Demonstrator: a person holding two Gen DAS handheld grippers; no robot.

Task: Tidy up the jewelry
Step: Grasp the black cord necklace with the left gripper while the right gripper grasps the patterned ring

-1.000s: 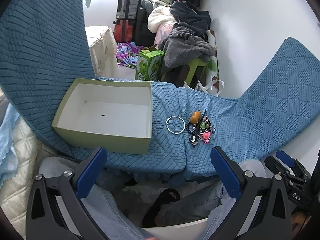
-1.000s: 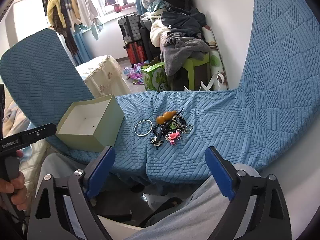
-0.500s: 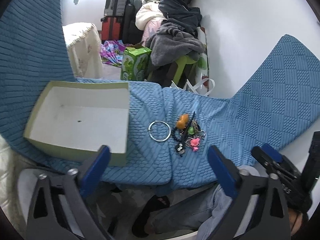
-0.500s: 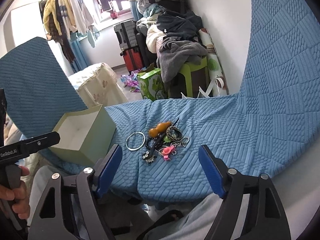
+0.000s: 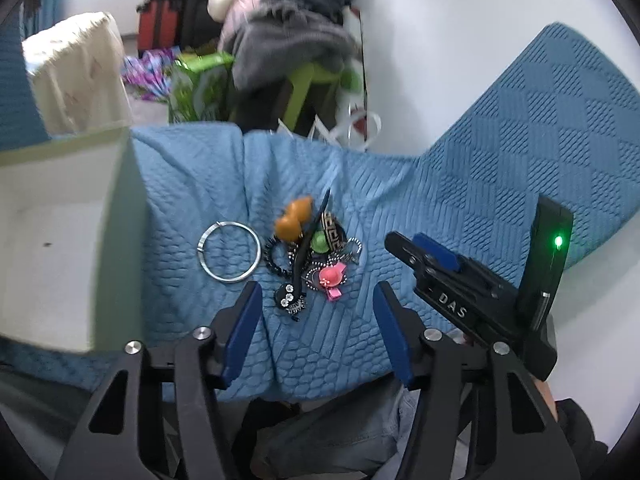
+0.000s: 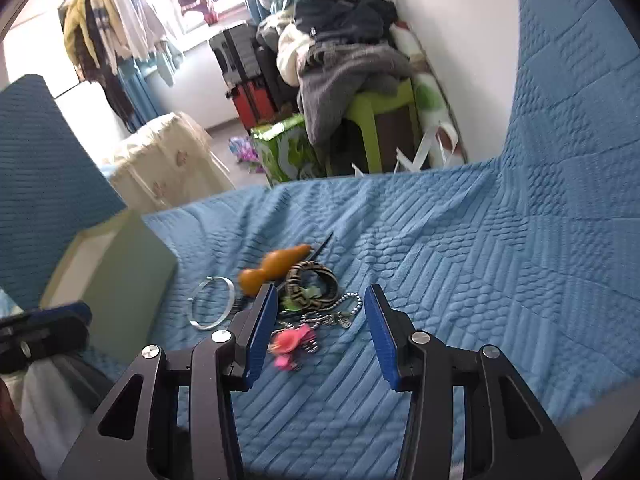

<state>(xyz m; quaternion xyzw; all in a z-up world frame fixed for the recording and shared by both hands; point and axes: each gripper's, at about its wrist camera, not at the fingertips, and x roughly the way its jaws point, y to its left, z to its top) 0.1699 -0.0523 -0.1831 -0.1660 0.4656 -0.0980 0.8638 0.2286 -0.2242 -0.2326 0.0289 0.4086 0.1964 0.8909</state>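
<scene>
Tangled jewelry pile (image 5: 310, 256) lies right of the pale green cardboard box (image 5: 120, 240); left gripper (image 5: 316, 308) and right gripper (image 6: 320, 312), jaws just narrowing, hover released, grasping nothing.

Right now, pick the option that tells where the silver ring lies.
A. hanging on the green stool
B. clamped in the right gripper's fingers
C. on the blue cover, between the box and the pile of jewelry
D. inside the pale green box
C: the silver ring lies flat on the blue cover, apart from the pale green box on one side and the pile of jewelry on the other, with nothing gripping it.
</scene>
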